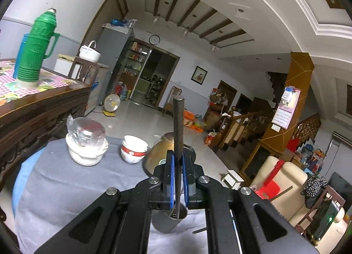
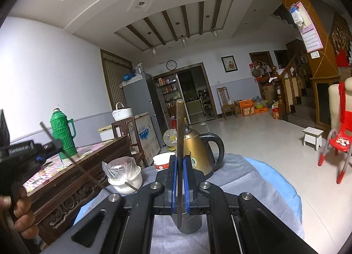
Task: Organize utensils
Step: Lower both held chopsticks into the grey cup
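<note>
Left gripper: pressed together on a dark chopstick, upright, lower tip over the grey cup.
Grey cup: on the cloth-covered table, already holding utensils.
Right gripper: pinching a second chopstick, upright above the same cup.
Risk: tips missing the narrow rim, or both sticks colliding over one opening; a slip in the thin grip.
Kettle: just behind, could be knocked.
Writing: kettle badge and calendar unreadable.

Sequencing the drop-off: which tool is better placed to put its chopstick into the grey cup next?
Right, probably. The right tool holds its chopstick upright, in line with the grey cup; the left tool sits off to the side with a tilted stick.
</note>
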A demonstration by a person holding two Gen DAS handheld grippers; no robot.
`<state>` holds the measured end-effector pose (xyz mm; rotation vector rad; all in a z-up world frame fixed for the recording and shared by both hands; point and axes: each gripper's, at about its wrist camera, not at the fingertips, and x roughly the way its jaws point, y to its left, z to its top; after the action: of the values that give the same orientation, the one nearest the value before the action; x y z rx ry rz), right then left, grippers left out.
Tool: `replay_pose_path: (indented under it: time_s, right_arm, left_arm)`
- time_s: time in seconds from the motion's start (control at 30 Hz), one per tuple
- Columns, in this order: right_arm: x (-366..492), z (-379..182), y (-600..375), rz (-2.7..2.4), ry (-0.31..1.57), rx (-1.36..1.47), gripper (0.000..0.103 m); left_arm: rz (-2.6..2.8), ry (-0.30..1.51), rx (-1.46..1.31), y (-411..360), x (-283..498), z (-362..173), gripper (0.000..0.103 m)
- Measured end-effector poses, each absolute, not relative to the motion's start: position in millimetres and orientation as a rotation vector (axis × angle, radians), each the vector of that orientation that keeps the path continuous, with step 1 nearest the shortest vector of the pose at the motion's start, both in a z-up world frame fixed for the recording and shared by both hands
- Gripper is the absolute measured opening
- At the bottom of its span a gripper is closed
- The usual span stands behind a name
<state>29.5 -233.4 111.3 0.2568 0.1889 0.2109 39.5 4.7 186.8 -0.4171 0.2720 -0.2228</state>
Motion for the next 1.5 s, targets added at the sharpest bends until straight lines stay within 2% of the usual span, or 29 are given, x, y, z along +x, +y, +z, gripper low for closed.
replay_pose_path:
  time_s: [0.8,1.5]
  right_arm:
    - [43,122,-231,0.226,0.157,0.257,0.006]
    - [117,95,-226,0.196,0.255,0.257,0.006]
  left_arm:
    - [-0.227,0.279,-0.606,50,93,196,0.007]
    - [-0.281,0.5,-0.494,6,201,130,0.007]
